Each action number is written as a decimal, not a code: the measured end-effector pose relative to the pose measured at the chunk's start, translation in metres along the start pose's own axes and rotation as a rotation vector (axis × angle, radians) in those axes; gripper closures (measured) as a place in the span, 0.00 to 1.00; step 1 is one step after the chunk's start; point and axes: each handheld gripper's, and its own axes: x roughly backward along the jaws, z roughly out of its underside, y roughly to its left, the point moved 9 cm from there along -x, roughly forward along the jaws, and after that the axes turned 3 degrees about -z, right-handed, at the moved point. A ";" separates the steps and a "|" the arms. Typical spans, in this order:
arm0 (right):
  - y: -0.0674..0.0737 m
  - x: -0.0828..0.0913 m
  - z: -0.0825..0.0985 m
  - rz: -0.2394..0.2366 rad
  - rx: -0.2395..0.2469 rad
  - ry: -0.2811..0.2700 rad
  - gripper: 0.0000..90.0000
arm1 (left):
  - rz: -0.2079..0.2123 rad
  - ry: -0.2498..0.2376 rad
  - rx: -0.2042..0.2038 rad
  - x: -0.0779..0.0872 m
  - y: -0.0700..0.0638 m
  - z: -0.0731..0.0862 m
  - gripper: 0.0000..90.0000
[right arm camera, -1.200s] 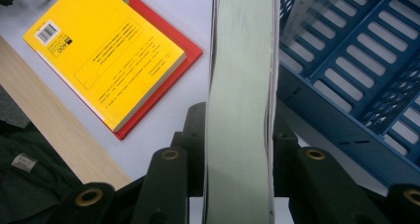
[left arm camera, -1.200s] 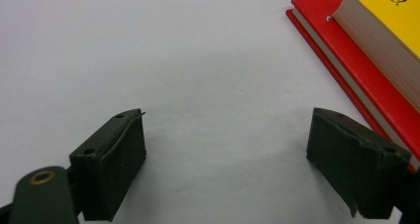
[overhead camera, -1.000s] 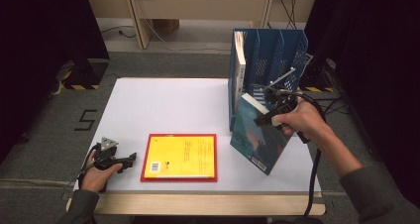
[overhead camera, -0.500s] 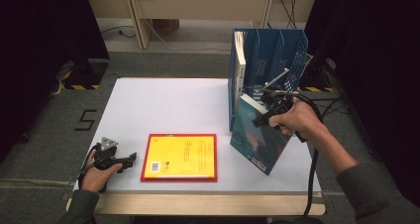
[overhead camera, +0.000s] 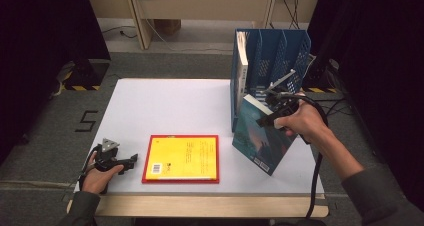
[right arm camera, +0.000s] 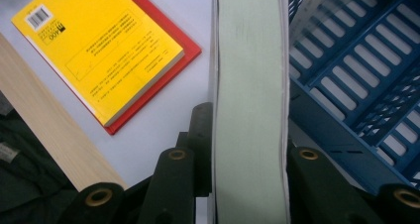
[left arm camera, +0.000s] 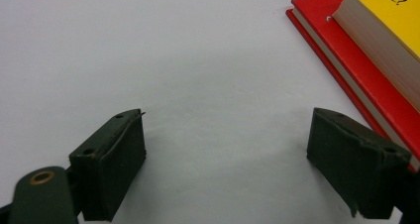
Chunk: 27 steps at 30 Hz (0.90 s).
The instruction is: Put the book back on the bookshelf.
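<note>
A teal book (overhead camera: pixel 260 138) stands on its lower edge on the white table (overhead camera: pixel 165 106), just in front of the blue file rack (overhead camera: pixel 272 51). My right gripper (overhead camera: pixel 266 115) is shut on the book's top; its jaws have just been closing on it. In the right gripper view both jaws press the pale page block (right arm camera: pixel 247 85). A yellow book (overhead camera: pixel 187 156) lies flat on a red book (overhead camera: pixel 146 158) near the front edge. My left gripper (overhead camera: pixel 131 162) rests on the table left of them, open (left arm camera: pixel 228 159) with nothing between its fingers.
The rack has several upright slots, and a white-spined book (overhead camera: pixel 242 61) stands in the leftmost one. The table's wooden front edge (right arm camera: pixel 44 135) runs close to the yellow book (right arm camera: pixel 99 50). Bare table lies behind the flat books.
The right hand and the teal book have barely shifted by the rack. The left hand has stayed where it was.
</note>
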 end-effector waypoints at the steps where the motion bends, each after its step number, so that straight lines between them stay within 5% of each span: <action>1: 0.000 0.000 0.000 0.000 0.000 0.000 0.82 | 0.000 0.000 0.000 0.000 0.000 0.000 0.16; 10: 0.006 0.023 -0.013 -0.025 -0.011 -0.073 0.82 | 0.000 -0.001 0.000 0.000 0.000 0.000 0.16; 27: 0.011 0.070 -0.042 0.028 0.016 -0.128 0.82 | -0.001 -0.001 -0.001 0.000 0.000 0.000 0.16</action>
